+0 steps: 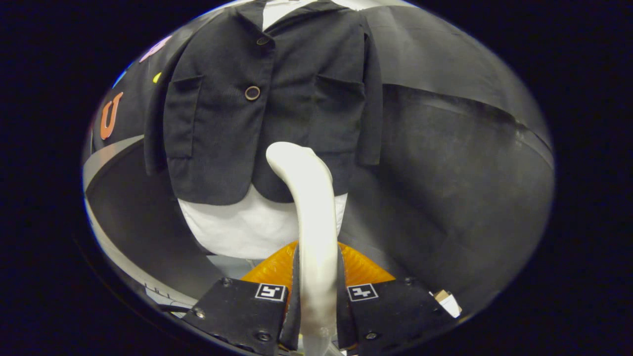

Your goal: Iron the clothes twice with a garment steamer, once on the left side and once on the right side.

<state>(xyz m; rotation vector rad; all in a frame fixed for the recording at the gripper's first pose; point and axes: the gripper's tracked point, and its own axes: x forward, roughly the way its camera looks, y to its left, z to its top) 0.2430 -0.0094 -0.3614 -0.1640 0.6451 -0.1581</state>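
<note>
A dark jacket [277, 99] with two round buttons hangs over a white torso form [247, 227] straight ahead of me. My gripper [316, 287] is shut on the white garment steamer [309, 198], both fingers pressing its handle. The steamer rises from between the fingers and curves forward. Its head sits at the jacket's lower hem, just right of the front opening. Whether the head touches the cloth I cannot tell. The steamer hides part of the hem behind it.
An orange ribbed piece [366, 269] lies just beyond the fingers, below the torso form. Black cloth wall [460, 163] spreads to the right of the jacket. A pale curved ledge [106, 158] runs on the left.
</note>
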